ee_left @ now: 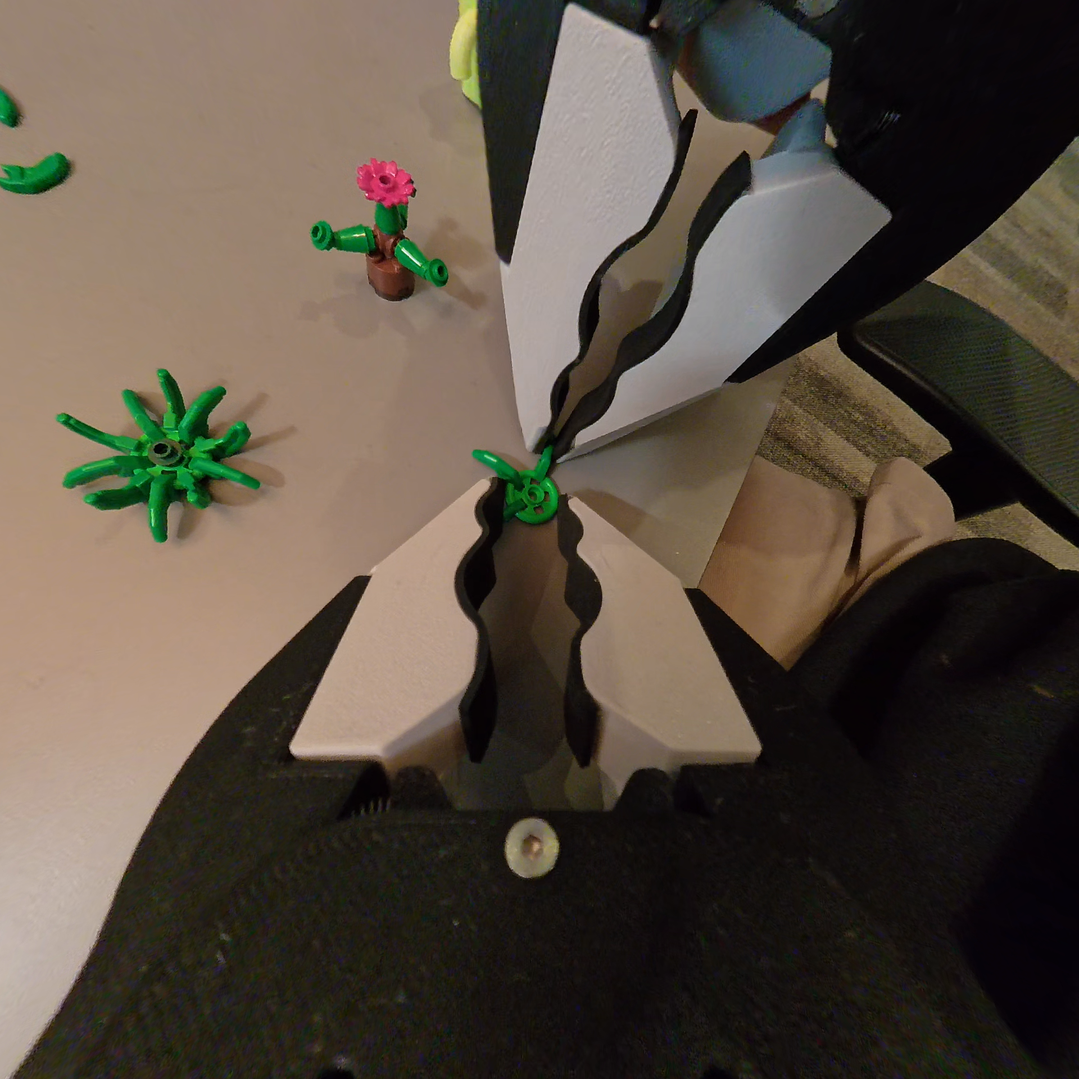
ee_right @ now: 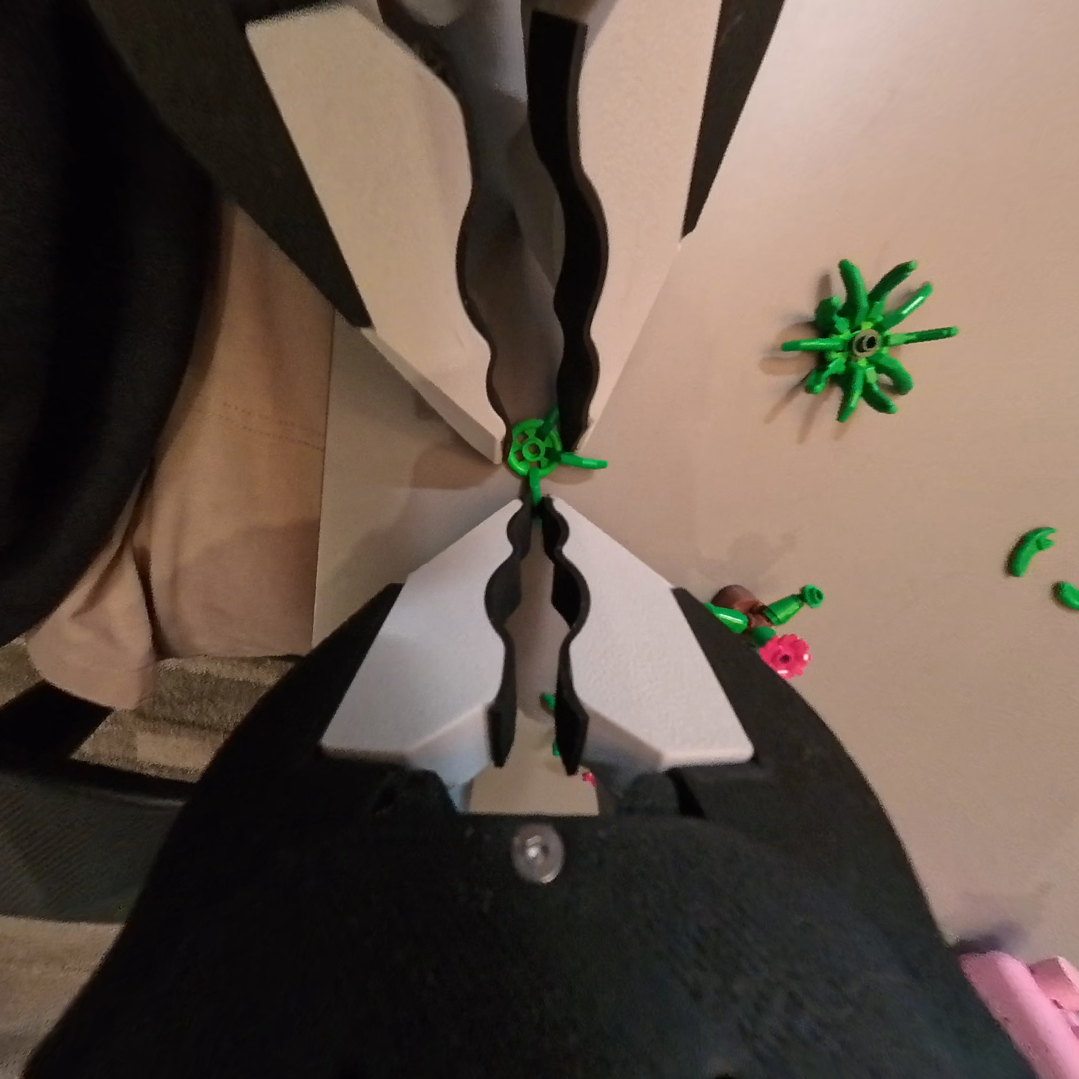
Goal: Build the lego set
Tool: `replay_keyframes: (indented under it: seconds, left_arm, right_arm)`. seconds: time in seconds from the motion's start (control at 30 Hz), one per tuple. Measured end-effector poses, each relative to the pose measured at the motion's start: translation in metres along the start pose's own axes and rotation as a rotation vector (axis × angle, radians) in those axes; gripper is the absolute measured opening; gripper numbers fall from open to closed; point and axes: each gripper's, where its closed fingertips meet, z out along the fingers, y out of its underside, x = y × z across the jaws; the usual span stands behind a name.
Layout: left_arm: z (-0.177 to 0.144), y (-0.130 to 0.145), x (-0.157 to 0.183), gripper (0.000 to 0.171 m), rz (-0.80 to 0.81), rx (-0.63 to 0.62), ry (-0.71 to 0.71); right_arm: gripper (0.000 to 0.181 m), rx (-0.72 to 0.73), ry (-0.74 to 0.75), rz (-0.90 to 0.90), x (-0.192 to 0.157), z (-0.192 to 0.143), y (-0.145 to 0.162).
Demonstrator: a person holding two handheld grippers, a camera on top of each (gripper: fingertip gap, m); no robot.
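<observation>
The flower stem (ee_right: 782,633) is half hidden behind the right gripper's finger (ee_right: 660,671); a pink thing (ee_right: 1027,1010) – can't tell what – gets cut off at the corner.

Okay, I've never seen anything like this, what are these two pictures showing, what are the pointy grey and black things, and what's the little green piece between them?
They are two hand-held grippers, each with its own camera looking along its fingers. One picture comes from the left gripper, the other from the right gripper. Together they pinch a small green leaf wheel above the table edge: left on the ring, right on one leaf. On the beige table lie a finished leafy rosette, a brown stem with a pink flower and loose green leaves.
</observation>
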Motion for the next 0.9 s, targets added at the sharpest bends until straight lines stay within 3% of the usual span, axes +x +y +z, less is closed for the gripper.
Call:
replay_keyframes:
  seconds: [0.5,0.9]
  left_arm:
    - [-0.0001,0.0,-0.0002,0.017,-0.002,0.0,0.003]
    - [-0.0002,0.0003,-0.0003,0.017,-0.004,0.0,0.003]
  right_arm:
    - [0.005,0.196,0.056,-0.003,0.0,-0.0052,-0.003]
    - [0.001,0.204,0.042,-0.017,-0.001,-0.0048,-0.0047]
